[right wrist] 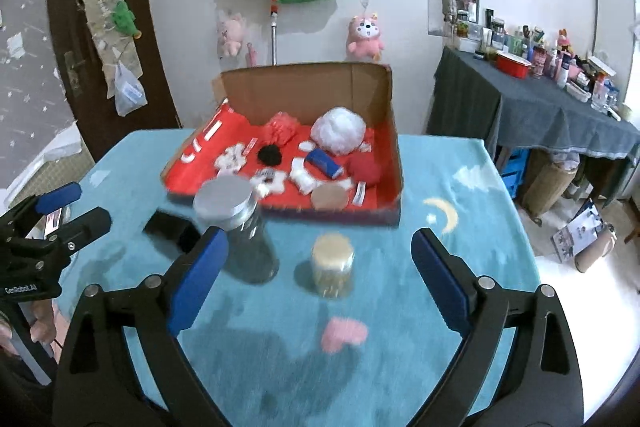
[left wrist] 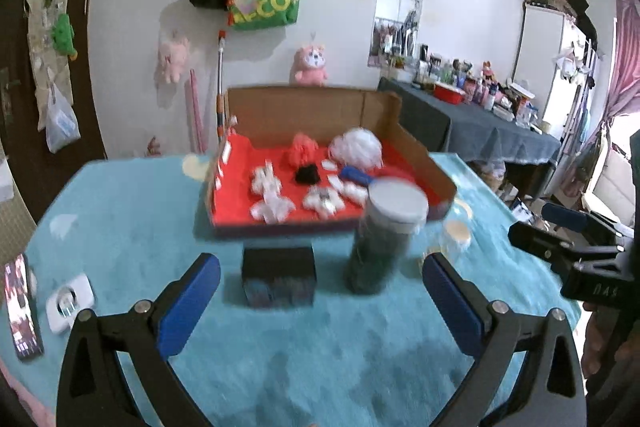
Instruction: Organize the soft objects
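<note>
While both grippers hang wide and empty, left gripper (left wrist: pixel 320 291) and right gripper (right wrist: pixel 320 275), the small pink fluffy plush piece (right wrist: pixel 345 334) lies on the teal blanket-covered table (right wrist: pixel 460 227), before the cardboard tray (right wrist: pixel 394 163). Judged light, squashy, non-slip: pinch mid-body.

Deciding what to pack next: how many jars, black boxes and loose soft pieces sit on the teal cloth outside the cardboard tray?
Lidded jars: 2, tall dark grey-lidded jar, short clear tan-lidded jar
Black square box: 1
Pink fluffy soft piece: 1
Total: 4
</note>
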Action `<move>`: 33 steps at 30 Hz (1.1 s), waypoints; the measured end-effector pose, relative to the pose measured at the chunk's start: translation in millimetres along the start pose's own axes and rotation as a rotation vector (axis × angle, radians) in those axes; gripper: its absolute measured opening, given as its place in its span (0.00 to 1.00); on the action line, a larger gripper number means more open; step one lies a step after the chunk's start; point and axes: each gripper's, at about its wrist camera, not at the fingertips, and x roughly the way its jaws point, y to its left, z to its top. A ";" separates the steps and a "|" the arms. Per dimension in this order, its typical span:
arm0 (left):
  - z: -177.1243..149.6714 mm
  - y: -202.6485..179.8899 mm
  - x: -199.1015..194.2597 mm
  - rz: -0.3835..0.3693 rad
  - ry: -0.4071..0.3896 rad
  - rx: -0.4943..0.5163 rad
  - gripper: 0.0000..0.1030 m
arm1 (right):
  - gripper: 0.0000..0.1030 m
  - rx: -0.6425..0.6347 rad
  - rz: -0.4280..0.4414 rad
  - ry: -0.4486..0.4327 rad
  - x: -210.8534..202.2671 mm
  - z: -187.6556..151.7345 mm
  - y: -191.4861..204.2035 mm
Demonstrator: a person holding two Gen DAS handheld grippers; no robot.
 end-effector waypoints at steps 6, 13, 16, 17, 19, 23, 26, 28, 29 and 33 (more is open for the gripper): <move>-40.4 -0.8 36.0 0.011 0.109 -0.016 1.00 | 0.91 0.008 -0.036 0.043 18.4 -44.2 5.2; -77.9 1.7 80.5 0.040 0.241 -0.034 1.00 | 0.91 0.036 -0.072 0.168 68.0 -87.6 0.8; -83.7 -0.2 86.9 0.066 0.255 -0.016 1.00 | 0.91 0.011 -0.122 0.190 80.2 -100.4 1.6; -86.0 -0.9 88.9 0.078 0.258 -0.012 1.00 | 0.91 0.012 -0.125 0.196 82.3 -103.1 1.0; -89.2 -1.8 93.1 0.096 0.267 -0.006 1.00 | 0.91 0.018 -0.127 0.204 85.6 -107.3 -0.5; -94.0 -6.5 92.7 0.129 0.251 0.017 1.00 | 0.91 0.029 -0.128 0.203 87.6 -112.6 -1.5; -94.3 -5.7 93.2 0.132 0.249 0.012 1.00 | 0.93 0.031 -0.133 0.202 88.7 -112.1 -1.3; -94.9 -5.6 93.8 0.136 0.246 0.013 1.00 | 0.93 0.030 -0.136 0.195 88.2 -113.2 -0.6; -95.1 -5.6 93.7 0.137 0.245 0.012 1.00 | 0.93 0.032 -0.135 0.193 87.9 -113.4 -0.7; -95.7 -5.4 93.6 0.136 0.245 0.006 1.00 | 0.94 0.034 -0.134 0.193 88.6 -112.6 0.3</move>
